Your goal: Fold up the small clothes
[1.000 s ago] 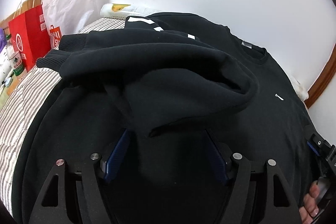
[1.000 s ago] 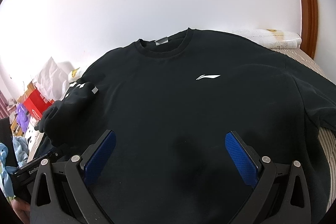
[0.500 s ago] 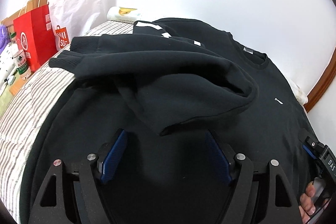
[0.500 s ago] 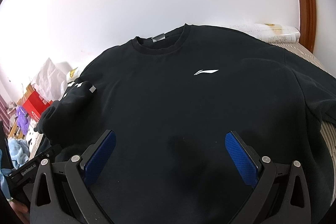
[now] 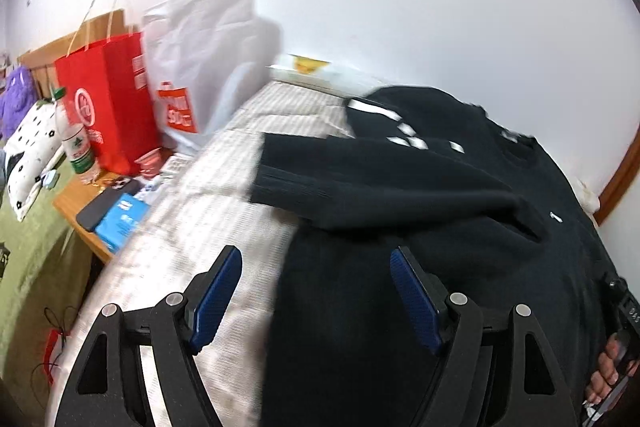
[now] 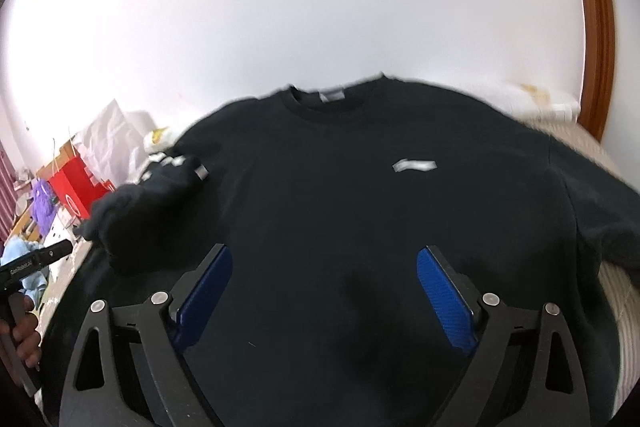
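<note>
A black sweatshirt (image 6: pixel 360 211) with a small white chest logo (image 6: pixel 414 165) lies front-up on a striped bed. Its left sleeve (image 5: pixel 380 183) is folded across the body, the ribbed cuff pointing left. My left gripper (image 5: pixel 316 291) hovers open over the sweatshirt's left edge and the bare bedding, nothing between its blue pads. My right gripper (image 6: pixel 324 291) hangs over the lower chest; its jaws are closing but stand wide apart, and no cloth is pinched between them. The other sleeve (image 6: pixel 600 211) lies spread to the right.
Striped bedding (image 5: pixel 208 211) shows left of the garment. A wooden side table (image 5: pixel 80 211) holds a red paper bag (image 5: pixel 108 99), a white bag (image 5: pixel 200 67), a bottle and a phone. A white wall runs behind the bed, with a brown wooden frame (image 6: pixel 596 27) at right.
My left gripper has pulled back and swung left off the folded sleeve, so bare bedding and the side table now show. The right gripper's jaws have narrowed slightly.
</note>
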A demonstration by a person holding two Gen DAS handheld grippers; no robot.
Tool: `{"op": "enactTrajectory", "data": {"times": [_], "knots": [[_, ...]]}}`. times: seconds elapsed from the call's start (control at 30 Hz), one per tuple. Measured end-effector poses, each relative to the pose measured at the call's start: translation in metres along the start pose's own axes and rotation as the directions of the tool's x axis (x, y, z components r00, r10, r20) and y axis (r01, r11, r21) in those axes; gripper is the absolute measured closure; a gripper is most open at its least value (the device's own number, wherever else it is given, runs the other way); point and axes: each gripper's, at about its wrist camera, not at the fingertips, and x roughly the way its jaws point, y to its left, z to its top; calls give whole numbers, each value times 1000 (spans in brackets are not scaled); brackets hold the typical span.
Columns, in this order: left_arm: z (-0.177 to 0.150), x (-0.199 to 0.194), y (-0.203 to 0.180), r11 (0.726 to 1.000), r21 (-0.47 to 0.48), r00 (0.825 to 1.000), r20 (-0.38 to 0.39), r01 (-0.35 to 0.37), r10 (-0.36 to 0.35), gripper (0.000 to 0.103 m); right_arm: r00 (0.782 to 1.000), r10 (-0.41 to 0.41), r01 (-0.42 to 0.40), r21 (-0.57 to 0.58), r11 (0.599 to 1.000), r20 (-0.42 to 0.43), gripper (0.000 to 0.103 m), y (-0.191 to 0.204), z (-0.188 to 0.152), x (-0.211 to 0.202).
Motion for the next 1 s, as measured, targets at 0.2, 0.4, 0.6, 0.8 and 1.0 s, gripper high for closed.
{"op": "enactTrajectory", "data": {"times": [0.2,0.4,0.6,0.8,1.0], "knots": [[21,28,38,999,23,998,-51,-39,40,26,997,75,-73,-116,991,14,11,87,33,-13],[24,53,68,999,-26,995,-99,-19,16,26,994,95,-110,-324,940,-61,11,199,27,25],[28,52,100,990,-139,995,-98,-18,4,26,981,148,-189,-426,885,-128,11,261,5,62],[26,53,105,986,-166,995,-100,3,-20,26,976,99,-182,-481,857,-194,12,280,-9,108],[25,48,103,986,-160,997,-62,41,-51,26,964,123,-236,-550,801,-235,95,287,-16,116]]}}
